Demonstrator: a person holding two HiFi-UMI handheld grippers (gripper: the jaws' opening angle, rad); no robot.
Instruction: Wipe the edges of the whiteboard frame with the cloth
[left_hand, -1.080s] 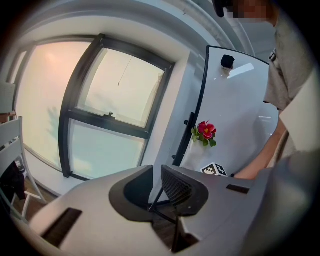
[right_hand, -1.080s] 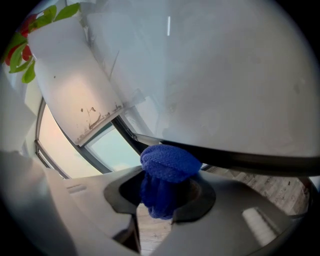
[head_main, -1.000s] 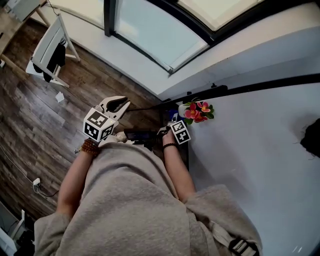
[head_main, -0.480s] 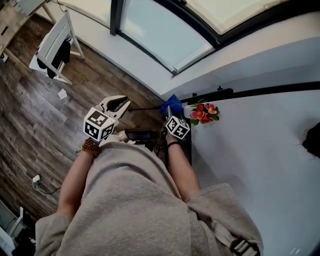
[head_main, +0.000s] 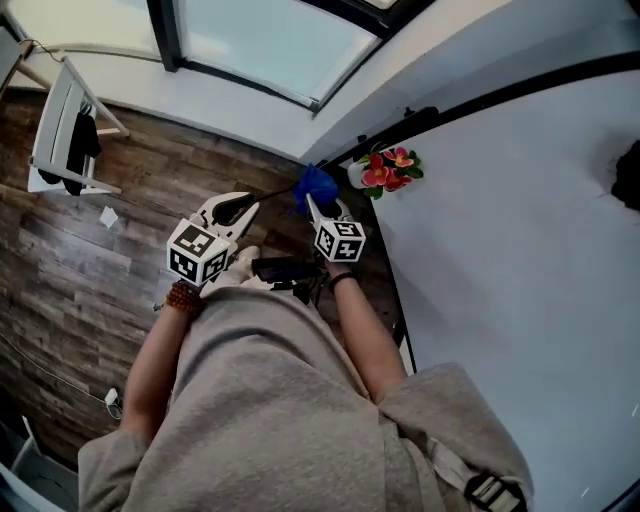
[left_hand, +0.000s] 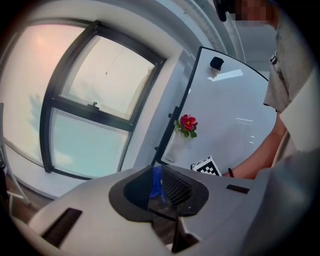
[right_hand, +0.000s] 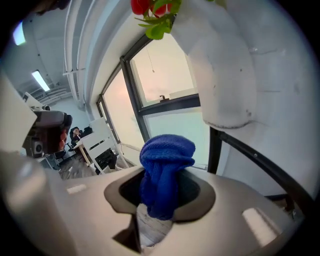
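Observation:
My right gripper (head_main: 312, 202) is shut on a bunched blue cloth (head_main: 316, 184), which sticks out past the jaws (right_hand: 166, 170). It hovers just left of the whiteboard (head_main: 520, 250), near the corner of its black frame (head_main: 480, 100); I cannot tell whether the cloth touches the frame. In the right gripper view the black frame bar (right_hand: 250, 155) runs to the right of the cloth. My left gripper (head_main: 240, 207) sits further left over the floor. Its jaws are drawn together to a thin slit with nothing between them (left_hand: 161, 192).
A white vase (right_hand: 220, 75) with red flowers (head_main: 385, 170) hangs at the board's corner, right beside the cloth. A black object (head_main: 628, 175) sits on the board at far right. A white chair (head_main: 65, 130) stands on the wood floor by the window (head_main: 270, 40).
The right gripper has risen and rolled, moving left away from the flowers, and the blue cloth has come into sight. The left gripper has hardly shifted. The head view has swung.

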